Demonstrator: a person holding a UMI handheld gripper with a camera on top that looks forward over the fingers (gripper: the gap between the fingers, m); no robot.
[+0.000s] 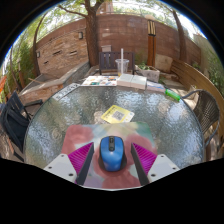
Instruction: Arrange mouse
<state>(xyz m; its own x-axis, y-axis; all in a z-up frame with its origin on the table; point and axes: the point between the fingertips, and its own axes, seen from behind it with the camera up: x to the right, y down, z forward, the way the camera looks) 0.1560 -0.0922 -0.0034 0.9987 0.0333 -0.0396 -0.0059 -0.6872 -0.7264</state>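
Outdoor daylight, soft and even, with no hard shadows. Pale glare spreads across the patterned table [150, 110]. Strong fisheye bending curves the brick wall [70, 45] and fence. Distant items look soft; colours are slightly muted.

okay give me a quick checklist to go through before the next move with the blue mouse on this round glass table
1. Blue mouse centred between the fingers of the hand-held gripper: ok.
2. Fingers pressing on the mouse: not ok, a gap shows at each side, so it is open.
3. Mouse resting flat on the glass table: ok.
4. Space just ahead of the mouse free: ok; the yellow packet lies further on.
5. Mouse cable or its routing: cannot tell, none visible.
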